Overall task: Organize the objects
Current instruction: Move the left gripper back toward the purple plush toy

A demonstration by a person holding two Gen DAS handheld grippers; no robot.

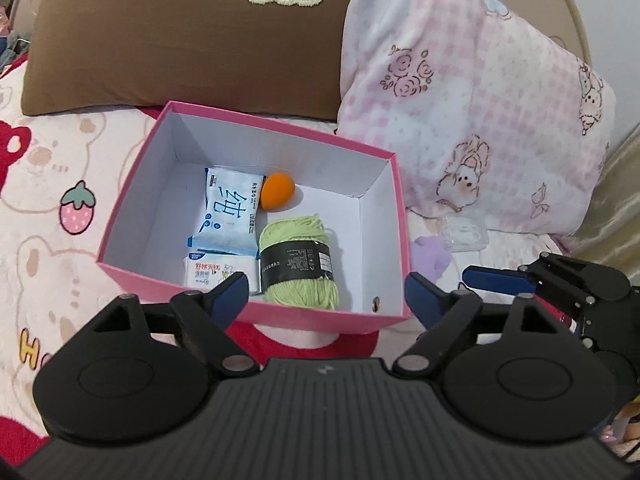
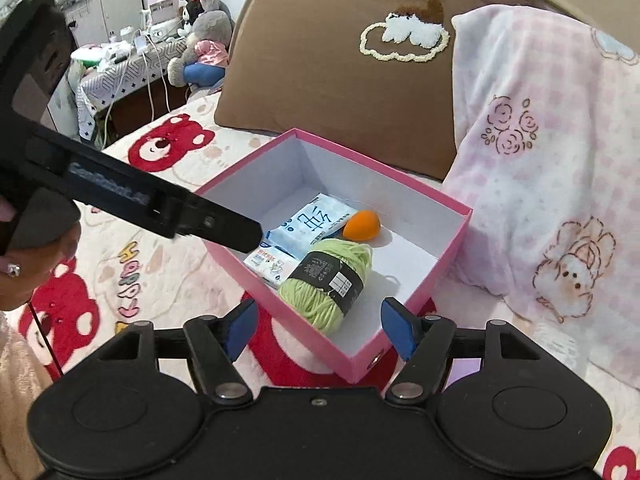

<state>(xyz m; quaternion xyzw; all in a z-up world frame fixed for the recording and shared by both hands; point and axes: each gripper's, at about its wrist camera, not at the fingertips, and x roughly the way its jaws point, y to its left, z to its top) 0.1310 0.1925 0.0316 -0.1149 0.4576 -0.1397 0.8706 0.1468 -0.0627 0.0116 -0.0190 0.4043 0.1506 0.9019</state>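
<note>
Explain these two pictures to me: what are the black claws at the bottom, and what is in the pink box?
There is no robot here. A person holds a black two-finger gripper in each hand, and each carries a camera looking along its blue-padded fingers. One picture comes from the left gripper, the other from the right gripper. Both stand open and hold nothing. On the bear-patterned bedspread sits an open pink cardboard box. Inside lie a light green ball of yarn with a black label, a small orange egg-shaped sponge and two white and blue tissue packs. A brown pillow and a pink checked pillow lie behind.
</note>
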